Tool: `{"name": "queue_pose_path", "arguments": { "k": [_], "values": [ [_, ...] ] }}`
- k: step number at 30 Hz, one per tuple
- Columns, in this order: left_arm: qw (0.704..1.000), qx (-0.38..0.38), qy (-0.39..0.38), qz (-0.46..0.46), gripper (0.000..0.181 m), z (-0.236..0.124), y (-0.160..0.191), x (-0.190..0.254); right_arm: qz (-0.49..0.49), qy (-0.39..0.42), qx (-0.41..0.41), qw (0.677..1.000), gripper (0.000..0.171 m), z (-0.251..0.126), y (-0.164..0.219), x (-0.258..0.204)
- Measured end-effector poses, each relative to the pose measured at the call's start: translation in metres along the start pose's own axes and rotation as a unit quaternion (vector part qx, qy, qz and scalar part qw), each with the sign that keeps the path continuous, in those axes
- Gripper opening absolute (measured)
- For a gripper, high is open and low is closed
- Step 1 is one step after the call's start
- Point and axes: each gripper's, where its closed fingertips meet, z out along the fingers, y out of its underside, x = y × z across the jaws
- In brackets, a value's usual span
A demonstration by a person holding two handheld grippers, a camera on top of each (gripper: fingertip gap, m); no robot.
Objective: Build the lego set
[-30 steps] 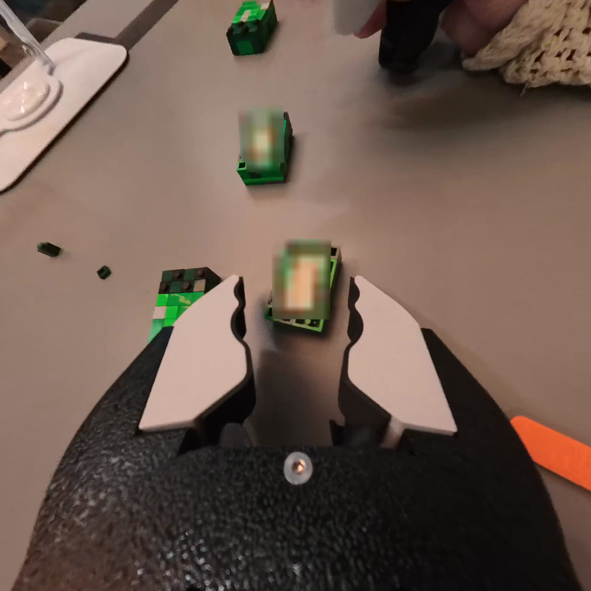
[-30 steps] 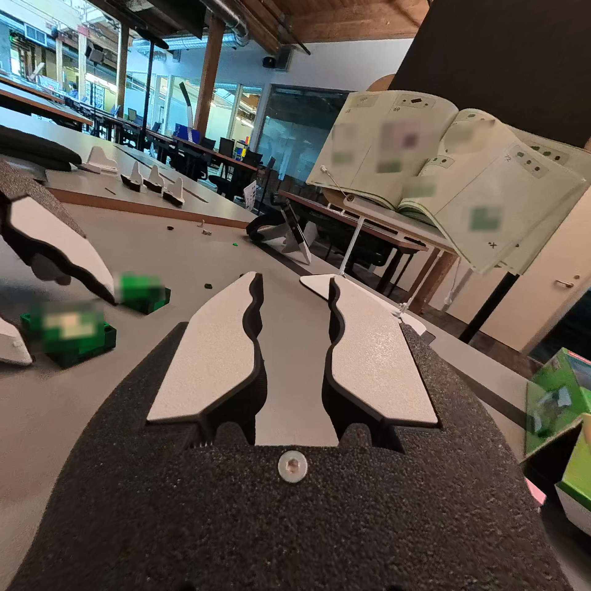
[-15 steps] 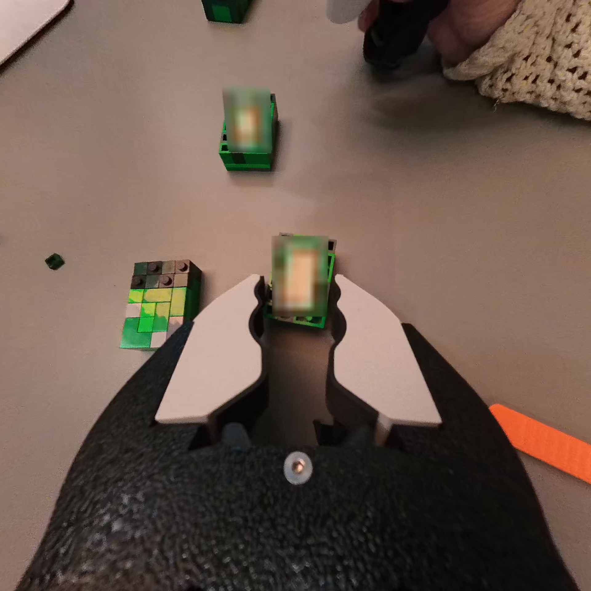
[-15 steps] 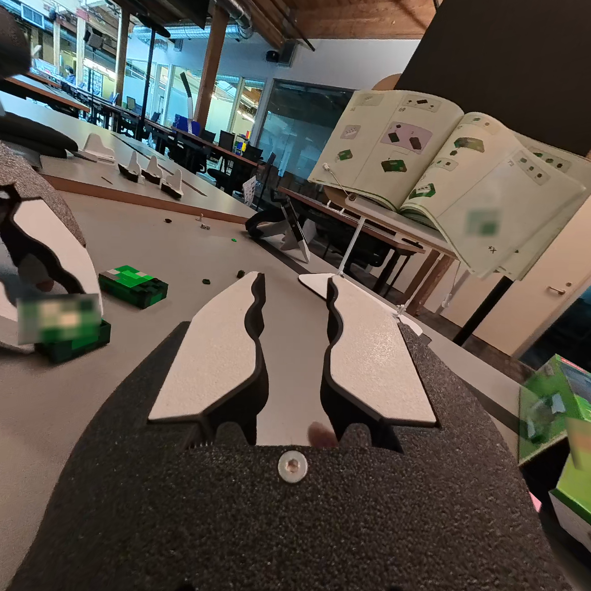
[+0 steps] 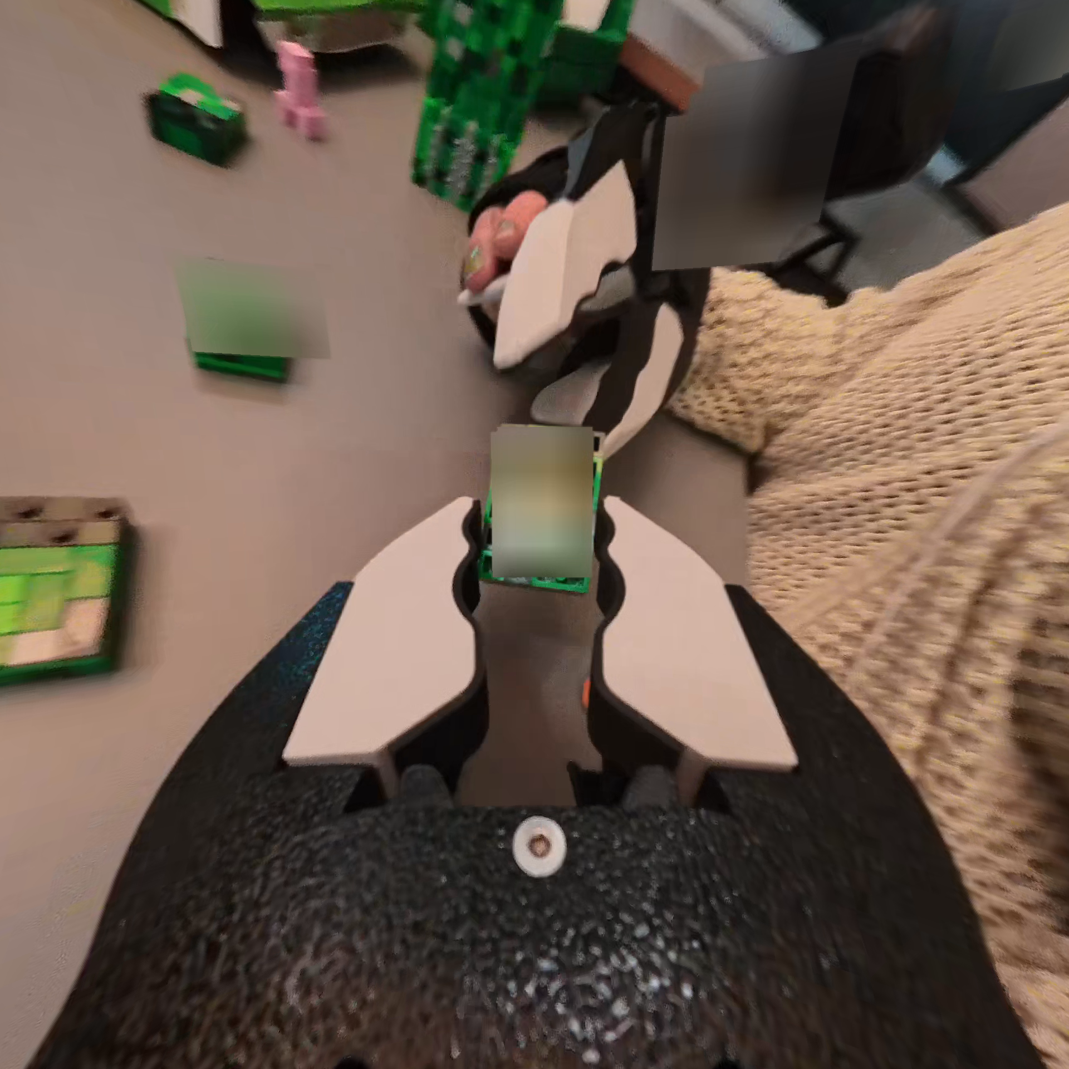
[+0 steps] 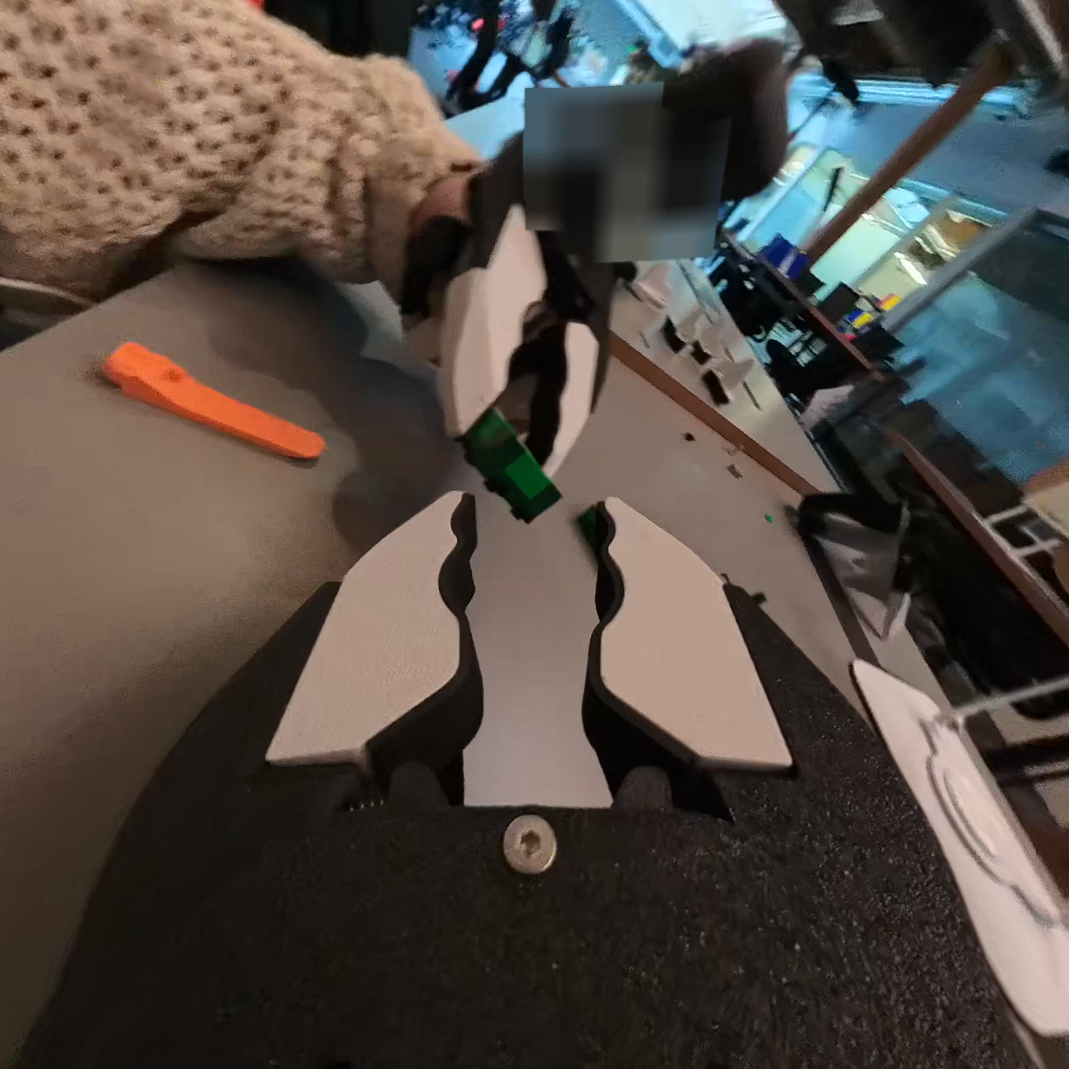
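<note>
Your left gripper (image 5: 541,515) has lifted the block (image 6: 512,474) off the table (image 5: 358,439), clamped tight, right gripper (image 6: 535,509) swung toward it, fingers apart, empty.

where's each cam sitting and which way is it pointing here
Left wrist view: on the left gripper, looking down at the grey table; its fingers clamp a green lego block; a knit sleeve at right.
Right wrist view: on the right gripper, open, facing across the table.
Shared: both grippers, the block, the sleeve.
</note>
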Motion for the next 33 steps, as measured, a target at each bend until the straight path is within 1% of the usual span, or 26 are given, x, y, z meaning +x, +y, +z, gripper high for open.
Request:
{"name": "queue_pose_path", "arguments": {
  "k": [3, 5, 9, 10, 11, 12, 13, 14, 15, 16, 17, 19, 21, 23, 24, 26, 27, 30, 32, 33],
  "values": [
    [0.998, -0.001, 0.05, -0.044, 0.037, 0.003, -0.004, 0.012, -0.032, -0.023, -0.013, 0.999, 0.039, 0.004, -0.008, -0.013],
    [0.995, -0.011, 0.08, -0.056, 0.037, 0.006, -0.004, 0.02, -0.04, -0.023, -0.022, 0.999, 0.036, 0.005, -0.005, -0.016],
    [0.993, -0.045, 0.091, -0.059, 0.037, 0.012, 0.003, 0.026, -0.049, -0.028, -0.013, 0.998, 0.033, 0.005, -0.01, -0.018],
    [0.992, -0.046, 0.098, -0.065, 0.037, 0.012, 0.004, 0.027, -0.053, -0.035, -0.012, 0.998, 0.031, 0.005, -0.012, -0.021],
    [0.991, -0.041, 0.105, -0.073, 0.037, 0.013, 0.003, 0.027, -0.061, -0.039, -0.014, 0.997, 0.025, 0.005, -0.013, -0.023],
    [0.99, -0.04, 0.113, -0.079, 0.037, 0.013, 0.003, 0.028, -0.065, -0.044, -0.018, 0.997, 0.022, 0.006, -0.013, -0.026],
    [0.989, -0.031, 0.112, -0.088, 0.042, 0.014, 0.002, 0.026, -0.064, -0.053, -0.024, 0.996, 0.021, 0.005, -0.012, -0.028],
    [0.99, -0.006, 0.097, -0.101, 0.062, 0.015, -0.005, 0.021, -0.051, -0.066, -0.026, 0.996, 0.021, 0.005, -0.01, -0.03],
    [0.991, 0.02, 0.08, -0.108, 0.085, 0.014, -0.012, 0.014, -0.028, -0.062, -0.028, 0.997, 0.021, 0.005, -0.007, -0.027],
    [0.993, 0.046, 0.049, -0.1, 0.098, 0.012, -0.02, 0.006, -0.003, -0.047, -0.034, 0.998, 0.021, 0.005, -0.004, -0.02],
    [0.995, 0.071, 0.006, -0.074, 0.102, 0.008, -0.027, -0.002, 0.029, -0.027, -0.043, 0.998, 0.021, 0.005, 0.0, -0.011],
    [0.988, 0.097, -0.113, 0.027, 0.103, -0.002, -0.039, -0.018, 0.125, 0.008, -0.054, 0.991, 0.021, 0.002, 0.009, 0.008],
    [0.956, 0.082, -0.233, 0.155, 0.099, -0.009, -0.044, -0.026, 0.233, 0.016, -0.041, 0.971, 0.021, -0.002, 0.013, 0.021],
    [0.905, 0.041, -0.325, 0.271, 0.094, -0.011, -0.045, -0.03, 0.311, -0.042, -0.004, 0.949, 0.02, -0.005, 0.006, 0.016],
    [0.877, 0.026, -0.356, 0.322, 0.09, -0.01, -0.045, -0.031, 0.342, -0.056, 0.004, 0.938, 0.02, -0.006, 0.004, 0.015],
    [0.829, 0.024, -0.383, 0.407, 0.081, -0.002, -0.046, -0.024, 0.385, -0.067, 0.006, 0.92, 0.02, -0.005, 0.004, 0.016],
    [0.814, 0.029, -0.387, 0.433, 0.074, 0.002, -0.046, -0.02, 0.4, -0.074, 0.011, 0.913, 0.02, -0.006, 0.004, 0.016],
    [0.778, 0.023, -0.398, 0.485, 0.058, 0.012, -0.043, -0.015, 0.457, -0.1, 0.033, 0.883, 0.02, -0.008, 0.001, 0.016],
    [0.76, 0.001, -0.409, 0.505, 0.056, 0.014, -0.04, -0.019, 0.488, -0.118, 0.053, 0.863, 0.02, -0.009, -0.002, 0.017],
    [0.755, -0.008, -0.415, 0.508, 0.047, 0.014, -0.04, -0.021, 0.498, -0.122, 0.061, 0.857, 0.02, -0.01, -0.003, 0.018]
  ]
}}
